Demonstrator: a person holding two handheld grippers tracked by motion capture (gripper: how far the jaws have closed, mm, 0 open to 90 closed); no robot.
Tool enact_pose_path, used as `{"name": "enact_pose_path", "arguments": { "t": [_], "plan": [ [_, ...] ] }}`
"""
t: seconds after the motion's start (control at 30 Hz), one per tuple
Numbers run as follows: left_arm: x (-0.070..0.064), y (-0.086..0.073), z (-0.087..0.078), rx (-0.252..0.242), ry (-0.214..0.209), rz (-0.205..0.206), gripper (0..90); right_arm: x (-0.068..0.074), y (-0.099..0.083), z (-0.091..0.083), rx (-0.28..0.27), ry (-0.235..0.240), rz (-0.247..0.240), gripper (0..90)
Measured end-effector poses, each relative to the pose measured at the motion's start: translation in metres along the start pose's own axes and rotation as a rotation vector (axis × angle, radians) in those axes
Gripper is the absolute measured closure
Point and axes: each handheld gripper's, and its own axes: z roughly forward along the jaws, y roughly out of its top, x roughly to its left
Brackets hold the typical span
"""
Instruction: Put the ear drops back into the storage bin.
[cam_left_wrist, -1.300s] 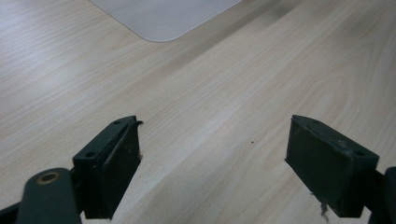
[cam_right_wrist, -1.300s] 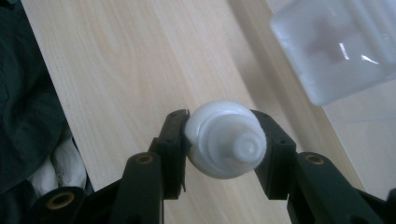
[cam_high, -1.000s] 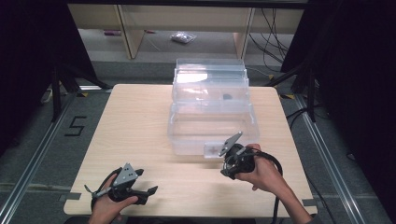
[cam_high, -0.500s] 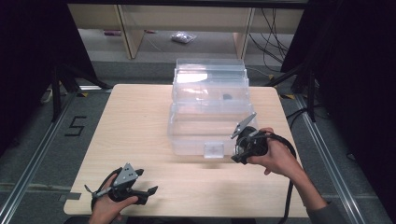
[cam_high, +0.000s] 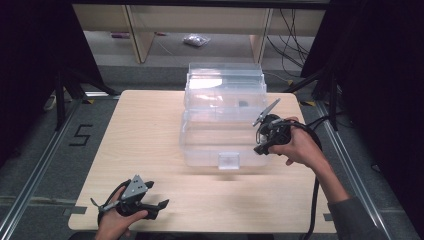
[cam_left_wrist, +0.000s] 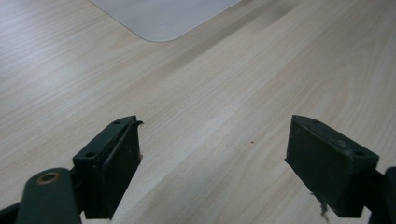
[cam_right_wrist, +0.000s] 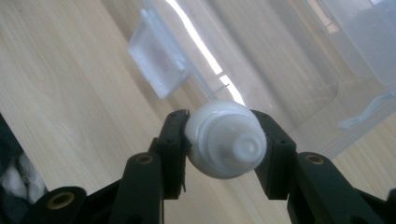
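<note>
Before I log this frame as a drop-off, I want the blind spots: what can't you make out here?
- White round object in the right gripper: seen end-on, the jaws cover its sides, so its kind is unclear.
- Small dark item in the clear plastic bin, high view: too small to name.
- Left gripper: open over the bare wooden table; the pale sheet ahead is cut off by the top edge.

The left gripper (cam_left_wrist: 212, 154) hangs over the pale wooden table (cam_left_wrist: 224, 79) — jaws wide apart, nothing between them. A rounded translucent sheet corner (cam_left_wrist: 161, 16) lies beyond.
</note>
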Motion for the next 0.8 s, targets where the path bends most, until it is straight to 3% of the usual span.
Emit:
{"name": "enact_pose_path", "arguments": {
  "t": [0.47,0.8],
  "plan": [
    [0.0,0.0,0.0,0.001,-0.001,0.0,17.0,-0.037,0.007,0.023,0.053,-0.024,0.093,60.1],
    [0.0,0.0,0.0,-0.001,-0.001,0.0,17.0,-0.052,0.009,0.042,0.079,-0.019,0.14,60.1]
  ]
}}
